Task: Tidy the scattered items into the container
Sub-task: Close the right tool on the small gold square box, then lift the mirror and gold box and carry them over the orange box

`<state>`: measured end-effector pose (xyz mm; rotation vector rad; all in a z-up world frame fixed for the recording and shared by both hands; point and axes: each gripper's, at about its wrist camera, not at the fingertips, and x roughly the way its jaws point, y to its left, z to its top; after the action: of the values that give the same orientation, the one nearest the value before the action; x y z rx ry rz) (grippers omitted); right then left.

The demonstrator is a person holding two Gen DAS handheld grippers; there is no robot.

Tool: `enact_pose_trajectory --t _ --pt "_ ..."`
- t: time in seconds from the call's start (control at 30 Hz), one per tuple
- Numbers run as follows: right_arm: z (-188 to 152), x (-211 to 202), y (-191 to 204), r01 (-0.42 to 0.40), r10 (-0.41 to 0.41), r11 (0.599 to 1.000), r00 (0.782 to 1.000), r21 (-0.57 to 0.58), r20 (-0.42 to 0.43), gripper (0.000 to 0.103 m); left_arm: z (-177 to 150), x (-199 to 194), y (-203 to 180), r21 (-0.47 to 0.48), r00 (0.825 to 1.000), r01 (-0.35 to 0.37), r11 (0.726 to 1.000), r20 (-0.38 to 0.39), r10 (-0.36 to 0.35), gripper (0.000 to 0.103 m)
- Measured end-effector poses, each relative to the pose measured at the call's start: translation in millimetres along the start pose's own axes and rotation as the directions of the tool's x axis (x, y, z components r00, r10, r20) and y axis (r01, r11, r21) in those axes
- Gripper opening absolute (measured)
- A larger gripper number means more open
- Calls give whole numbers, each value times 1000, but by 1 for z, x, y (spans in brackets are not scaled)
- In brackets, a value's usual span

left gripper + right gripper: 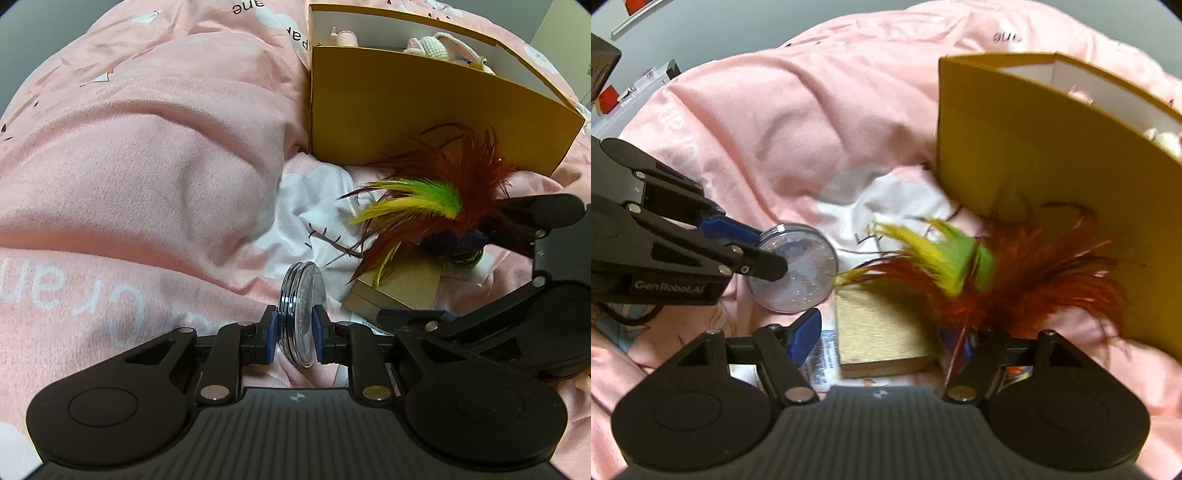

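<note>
My left hand-held gripper point(295, 334) clamps the clear jar point(303, 314) near the box point(406, 110); my right hand-held gripper point(897, 332) gapes around the feather toy point(1015, 277).

Mostly soft stuff here, plus some plastic

Fuzzy matt pink blanket point(147, 166), glossy clear plastic jar point(301, 314), matt yellow cardboard box point(424, 114), wispy feather toy point(1015, 273), rough little cardboard block point(882, 332).
</note>
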<state>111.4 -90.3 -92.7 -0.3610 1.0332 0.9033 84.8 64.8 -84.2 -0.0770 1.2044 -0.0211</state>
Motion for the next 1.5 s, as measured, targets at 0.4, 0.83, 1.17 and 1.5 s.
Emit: enact_pose_trajectory --t 0.4,0.83,1.17,1.5 --pt "-7 3 -4 -7 8 998 1000 64 -10 63 -4 -3 0 -2 999 34 999 24 -34 18" --pt "-9 -50 9 -136 122 985 984 103 130 62 0 -38 2 -30 987 87 996 142 -82 15" --pt "-4 -87 17 -41 25 997 973 64 229 62 10 -64 -13 11 971 73 997 226 -74 15" --pt "8 -119 -4 35 -68 993 948 112 311 62 32 -83 -26 61 951 90 994 291 -104 15"
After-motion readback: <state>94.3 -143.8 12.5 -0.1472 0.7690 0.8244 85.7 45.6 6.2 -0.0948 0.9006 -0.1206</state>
